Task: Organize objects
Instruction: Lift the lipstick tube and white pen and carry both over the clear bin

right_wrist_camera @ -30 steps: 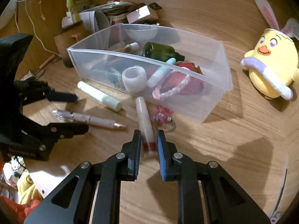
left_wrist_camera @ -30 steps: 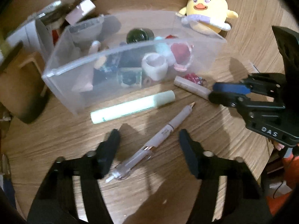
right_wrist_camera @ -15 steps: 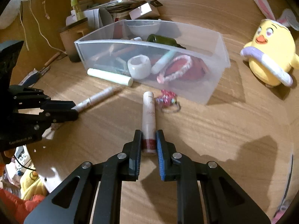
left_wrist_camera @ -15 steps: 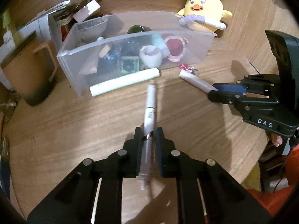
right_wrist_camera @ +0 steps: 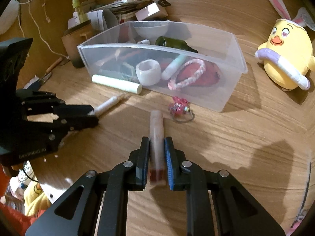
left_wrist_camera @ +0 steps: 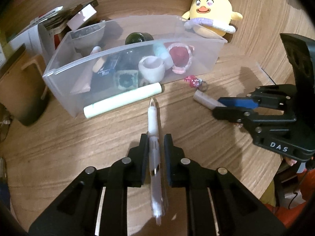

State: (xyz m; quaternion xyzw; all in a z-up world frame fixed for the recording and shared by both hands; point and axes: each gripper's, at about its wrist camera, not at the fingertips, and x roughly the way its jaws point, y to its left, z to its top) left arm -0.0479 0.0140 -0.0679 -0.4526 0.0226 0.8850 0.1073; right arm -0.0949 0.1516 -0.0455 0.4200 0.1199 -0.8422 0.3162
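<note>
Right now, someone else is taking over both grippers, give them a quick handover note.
Left gripper: shut on the clear pen.
Right gripper: shut on the pink tube.
Clear bin already holds a bottle, cup and other bits.
Left to do: both held items, plus the pale green tube against the bin's front and the pink keychain on the table.

Left gripper at 6 o'clock, clamped on a clear-and-white pen, tip aimed toward 12. Pale green tube lying along the near wall of the clear plastic bin, just past the pen tip. At 3 o'clock, right gripper pinching a beige tube. Pink keychain charm between that tube and the bin. Yellow chick plush up at 1 o'clock on the wooden table.
</note>
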